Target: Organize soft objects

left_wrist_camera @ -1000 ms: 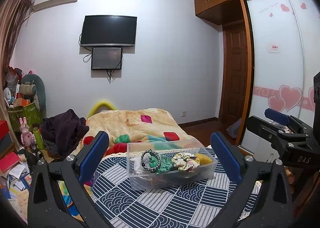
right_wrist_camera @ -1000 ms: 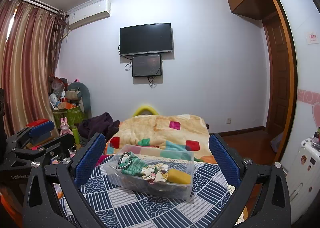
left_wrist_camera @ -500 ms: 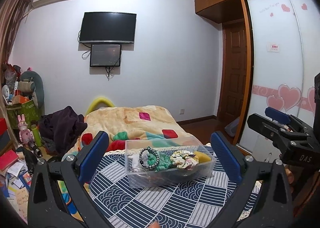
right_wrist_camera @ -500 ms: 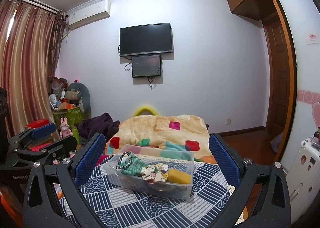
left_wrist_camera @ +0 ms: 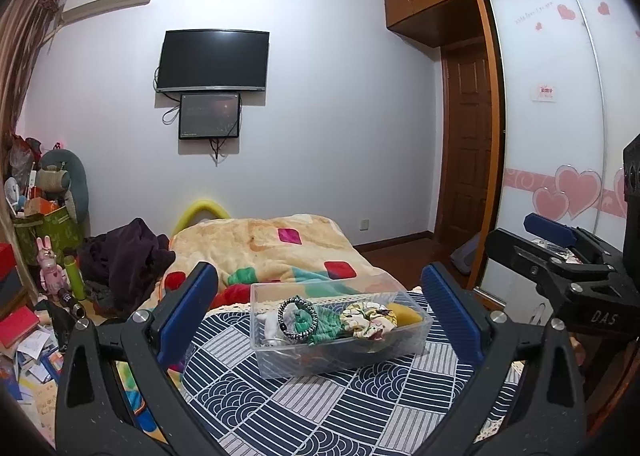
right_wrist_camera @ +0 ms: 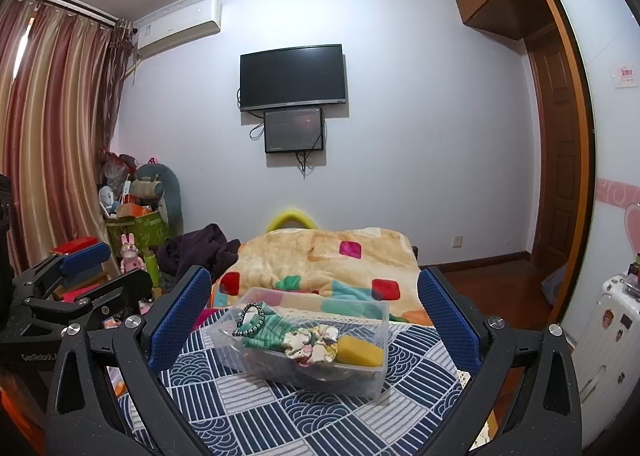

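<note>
Clear glossy plastic box (left_wrist_camera: 340, 340); patterned cloth cover (left_wrist_camera: 320, 404); my pads (right_wrist_camera: 180, 320) blue, ribbed, probably rubber; yellow sponge (right_wrist_camera: 358, 352), matt.

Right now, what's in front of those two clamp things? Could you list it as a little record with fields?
Setting: bedroom, patterned blue-and-white cloth in front
Container: clear plastic box resting on the cloth
Contents: beaded bracelet, green fabric, floral scrunchie, yellow sponge
Left gripper: open, empty, short of the box
Right gripper: open, empty, short of the box
Behind: bed with orange blanket, wall television
</note>
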The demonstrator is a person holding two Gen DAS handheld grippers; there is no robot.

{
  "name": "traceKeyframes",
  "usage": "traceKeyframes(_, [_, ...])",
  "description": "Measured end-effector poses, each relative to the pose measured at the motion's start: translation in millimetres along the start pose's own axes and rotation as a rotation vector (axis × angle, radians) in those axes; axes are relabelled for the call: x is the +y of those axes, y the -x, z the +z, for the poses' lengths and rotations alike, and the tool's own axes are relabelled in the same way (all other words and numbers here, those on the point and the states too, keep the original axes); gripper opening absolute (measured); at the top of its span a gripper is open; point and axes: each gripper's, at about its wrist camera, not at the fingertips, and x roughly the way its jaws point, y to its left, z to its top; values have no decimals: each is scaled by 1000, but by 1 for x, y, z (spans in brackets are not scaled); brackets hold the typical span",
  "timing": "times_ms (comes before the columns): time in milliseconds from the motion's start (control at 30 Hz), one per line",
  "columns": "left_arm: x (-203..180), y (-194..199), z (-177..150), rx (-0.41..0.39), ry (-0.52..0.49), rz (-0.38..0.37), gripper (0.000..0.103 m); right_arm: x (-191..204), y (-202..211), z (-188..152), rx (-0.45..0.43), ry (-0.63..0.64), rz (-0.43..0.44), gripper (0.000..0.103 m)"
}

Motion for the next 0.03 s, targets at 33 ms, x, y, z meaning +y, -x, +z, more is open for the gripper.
traceKeyframes(33, [0, 0, 0, 1, 1, 1, 103, 0, 0, 0, -1, 0, -2, 103])
